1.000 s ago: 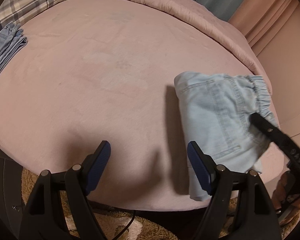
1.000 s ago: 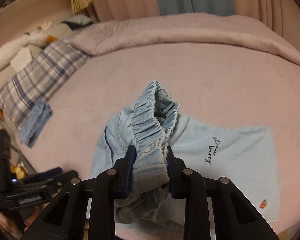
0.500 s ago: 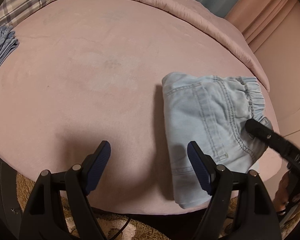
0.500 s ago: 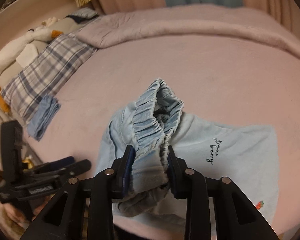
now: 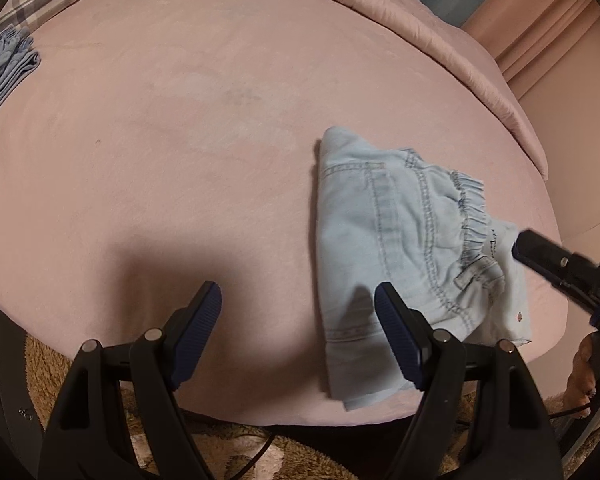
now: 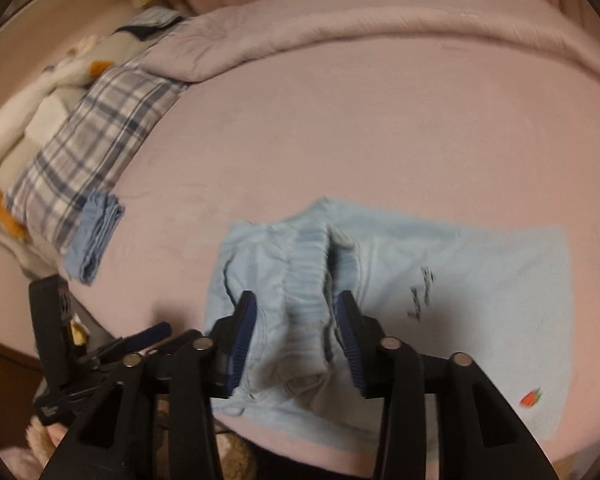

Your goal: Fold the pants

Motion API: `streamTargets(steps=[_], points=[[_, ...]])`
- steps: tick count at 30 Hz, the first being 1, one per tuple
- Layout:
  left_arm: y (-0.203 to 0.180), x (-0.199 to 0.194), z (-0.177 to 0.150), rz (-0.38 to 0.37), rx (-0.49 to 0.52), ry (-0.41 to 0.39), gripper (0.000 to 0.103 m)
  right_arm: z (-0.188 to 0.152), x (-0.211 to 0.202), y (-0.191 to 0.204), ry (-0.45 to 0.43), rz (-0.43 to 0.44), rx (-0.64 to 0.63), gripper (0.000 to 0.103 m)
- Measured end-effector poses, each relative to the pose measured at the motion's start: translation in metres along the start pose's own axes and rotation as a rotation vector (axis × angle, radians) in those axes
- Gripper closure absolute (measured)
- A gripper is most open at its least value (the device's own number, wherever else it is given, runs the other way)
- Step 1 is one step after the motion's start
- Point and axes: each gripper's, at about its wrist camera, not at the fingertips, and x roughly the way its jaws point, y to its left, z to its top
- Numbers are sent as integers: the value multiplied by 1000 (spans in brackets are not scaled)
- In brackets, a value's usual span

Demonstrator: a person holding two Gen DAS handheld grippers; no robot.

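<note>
Over the bed (image 5: pixel 180 140), right tongs (image 6: pixel 296 332) tilted down, just opening around pants' (image 6: pixel 400 280) waistband; left tongs (image 5: pixel 298 320) wide, empty

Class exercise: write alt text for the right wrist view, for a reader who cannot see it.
A right gripper stands open around the gathered waistband of light blue pants lying on a pink bed. A plaid pillow lies far left.

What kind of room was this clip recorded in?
Most likely a bedroom: the light blue pants lie on a bed with a pink sheet. A plaid pillow and a rolled pink duvet sit at its far side, with curtains behind.
</note>
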Motion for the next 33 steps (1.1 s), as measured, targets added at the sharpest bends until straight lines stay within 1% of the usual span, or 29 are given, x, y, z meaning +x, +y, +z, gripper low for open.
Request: streamTargets(steps=[2,4,5,8,11,16,18,19,22,24,26,27,28,30,33], points=[[4,-2,-2,3,-12,-2,24,-6,4,-8,15,1,34,58],[10,-4,-4,6,-23,-3,24,-15,10,-12,35,1,56,45],[12,-5,-4,10,-28,-4,24,-17,13,-13,48,7,64,44],[17,-9,-5,18,-40,-10,24,-23,23,-13,84,26,75,44],[22,-12,-6,18,-52,-17,24,-25,28,-10,86,38,75,45],[27,-13,-7,16,-61,-15,24,-21,18,5,34,65,18,45],[27,-12,-6,11,-58,-13,24,-20,18,8,31,47,-11,45],[26,-13,-6,10,-57,-14,24,-19,21,10,41,19,-24,45],[25,-13,-5,2,-55,-16,24,-16,34,5,71,-12,-6,45],[24,-14,-5,-2,-51,-19,24,-16,47,-3,104,0,22,45],[24,-15,-5,-4,-48,-21,24,-18,56,-5,128,12,45,55],[24,-15,-4,-5,-47,-21,24,-19,55,-2,119,3,29,62],[24,-15,-4,-5,-48,-21,24,-19,51,3,99,-7,9,67],[24,-15,-3,-5,-50,-22,24,-19,38,14,47,-21,-40,70],[22,-17,-1,-5,-46,-30,24,-15,20,26,-10,-32,-98,71]])
